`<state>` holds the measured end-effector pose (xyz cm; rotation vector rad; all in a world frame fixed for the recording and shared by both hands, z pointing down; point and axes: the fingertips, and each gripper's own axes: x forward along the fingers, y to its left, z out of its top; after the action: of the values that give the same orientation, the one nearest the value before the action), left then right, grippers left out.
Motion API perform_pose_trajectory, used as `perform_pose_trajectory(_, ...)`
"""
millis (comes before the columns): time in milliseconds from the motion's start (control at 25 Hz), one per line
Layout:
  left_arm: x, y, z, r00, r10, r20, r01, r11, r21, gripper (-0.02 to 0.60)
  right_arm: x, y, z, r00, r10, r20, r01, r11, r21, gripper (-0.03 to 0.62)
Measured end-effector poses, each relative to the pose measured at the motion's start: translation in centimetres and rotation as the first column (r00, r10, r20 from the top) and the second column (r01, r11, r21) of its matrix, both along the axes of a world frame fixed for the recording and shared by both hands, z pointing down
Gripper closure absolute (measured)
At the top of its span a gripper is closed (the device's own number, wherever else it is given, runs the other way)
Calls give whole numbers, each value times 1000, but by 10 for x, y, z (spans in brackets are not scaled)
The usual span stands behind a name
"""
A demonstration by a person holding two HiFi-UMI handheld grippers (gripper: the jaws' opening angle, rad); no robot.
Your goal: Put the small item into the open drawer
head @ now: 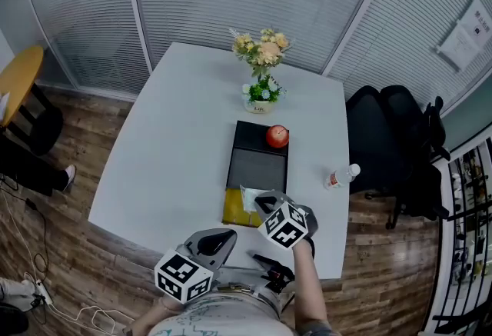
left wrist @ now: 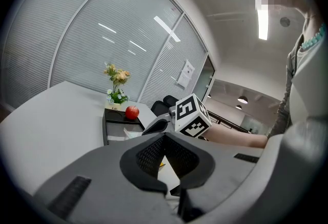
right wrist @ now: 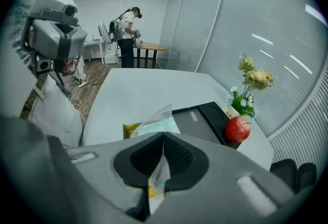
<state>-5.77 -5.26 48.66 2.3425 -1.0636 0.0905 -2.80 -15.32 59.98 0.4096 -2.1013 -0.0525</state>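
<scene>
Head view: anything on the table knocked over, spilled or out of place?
Nothing clearly wrong. No spill; the flower pot stands upright and the apple sits on the black drawer unit. Only the small bottle stands out: alone near the table's right edge, possibly lying down.

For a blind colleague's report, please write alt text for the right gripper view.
The right hand-held gripper is shut on a clear packet, near the open drawer of a black box on a white table. An apple sits on the box.
</scene>
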Motion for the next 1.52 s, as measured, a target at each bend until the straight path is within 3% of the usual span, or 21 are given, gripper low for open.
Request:
perform_pose_trajectory(600, -1, -2, 3, 1000, -6, 2, 6, 1000, -14, 584, 1, 5, 79, 998, -37, -51, 31, 993, -116, 591)
perform_pose_trajectory(1520, -2, -1, 14, 1000, -8, 19, 9, 999, -39, 584, -6, 0, 141, 989, -24, -145, -2, 984, -177, 589)
